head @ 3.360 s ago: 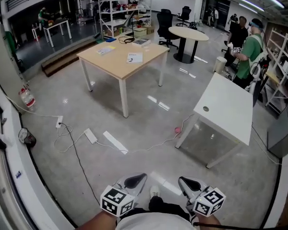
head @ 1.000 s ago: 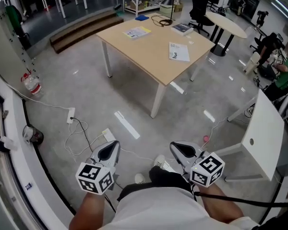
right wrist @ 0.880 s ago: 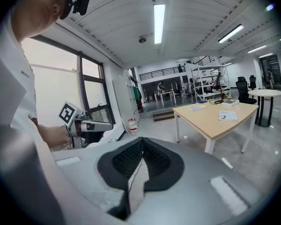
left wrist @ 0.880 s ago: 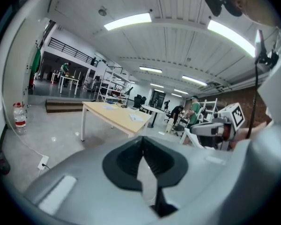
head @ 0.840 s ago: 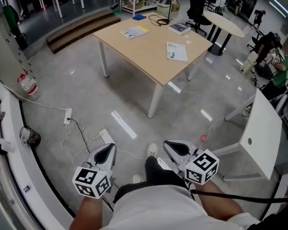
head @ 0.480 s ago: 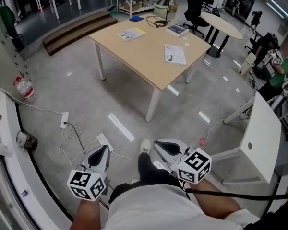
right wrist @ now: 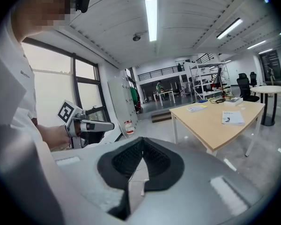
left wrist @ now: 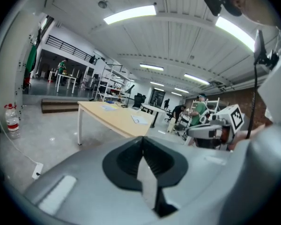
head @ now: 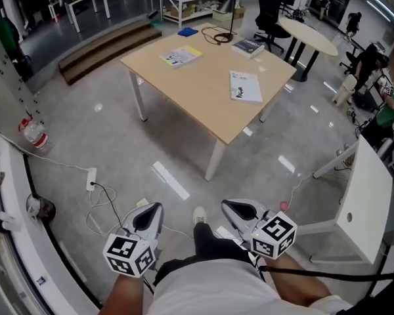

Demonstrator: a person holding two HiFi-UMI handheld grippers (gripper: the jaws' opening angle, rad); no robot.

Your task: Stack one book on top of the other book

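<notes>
A white book [head: 245, 86] lies near the right edge of the light wooden table [head: 203, 90]. A yellow-and-white book [head: 180, 56] lies near its far left side, and a dark book [head: 248, 45] sits at the far corner. Both grippers hang over the floor, well short of the table. My left gripper [head: 152, 210] is shut with nothing in it, and so is my right gripper [head: 235, 206]. The left gripper view shows its jaws [left wrist: 143, 149] meeting, with the table [left wrist: 113, 118] beyond. In the right gripper view the jaws [right wrist: 141, 154] are together and the white book [right wrist: 232, 117] lies ahead.
A power strip with cables [head: 92, 176] lies on the grey floor at the left, near a water bottle [head: 33, 133]. A white table [head: 371, 195] stands at the right. A round table [head: 308, 35], office chairs and shelves stand behind. A person in green [head: 389, 104] is at the far right.
The wooden table has come nearer in the head view as the person walks toward it. Both grippers stay shut and low in the frame.
</notes>
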